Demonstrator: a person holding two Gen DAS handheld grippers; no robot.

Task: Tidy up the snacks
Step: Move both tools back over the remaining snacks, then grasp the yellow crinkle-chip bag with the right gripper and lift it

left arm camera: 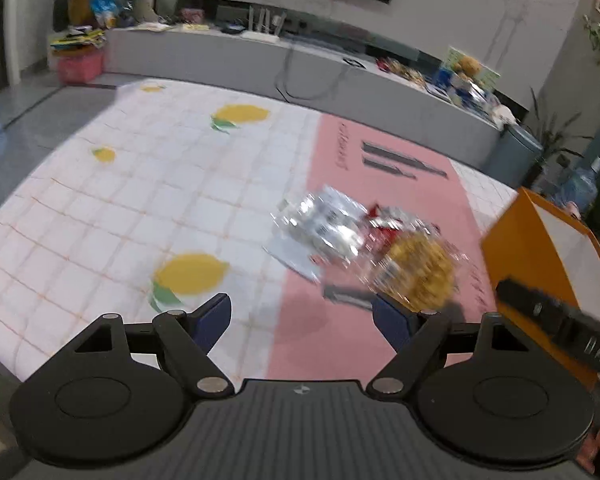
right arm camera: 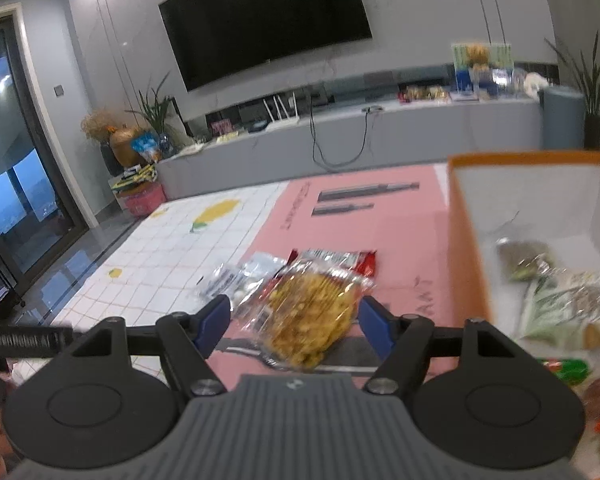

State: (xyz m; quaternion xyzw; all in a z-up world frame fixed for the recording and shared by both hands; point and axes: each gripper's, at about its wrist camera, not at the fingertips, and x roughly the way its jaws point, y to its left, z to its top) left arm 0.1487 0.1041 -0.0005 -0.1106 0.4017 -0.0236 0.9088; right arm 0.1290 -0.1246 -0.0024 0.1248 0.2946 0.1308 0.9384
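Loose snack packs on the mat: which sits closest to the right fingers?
The clear pack of yellow snack, lying between the open right fingers. The silver and red packs lie farther back.

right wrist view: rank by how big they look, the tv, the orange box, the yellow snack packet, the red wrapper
1. tv
2. orange box, cut off by the frame and near the camera, so unsure against the tv
3. yellow snack packet
4. red wrapper, partly covered

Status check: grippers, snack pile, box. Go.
Left gripper open, empty. Right gripper open, straddling yellow snack pack, not clamped. Silver packets and red packet on mat behind. Orange box right, partly filled; path clear.
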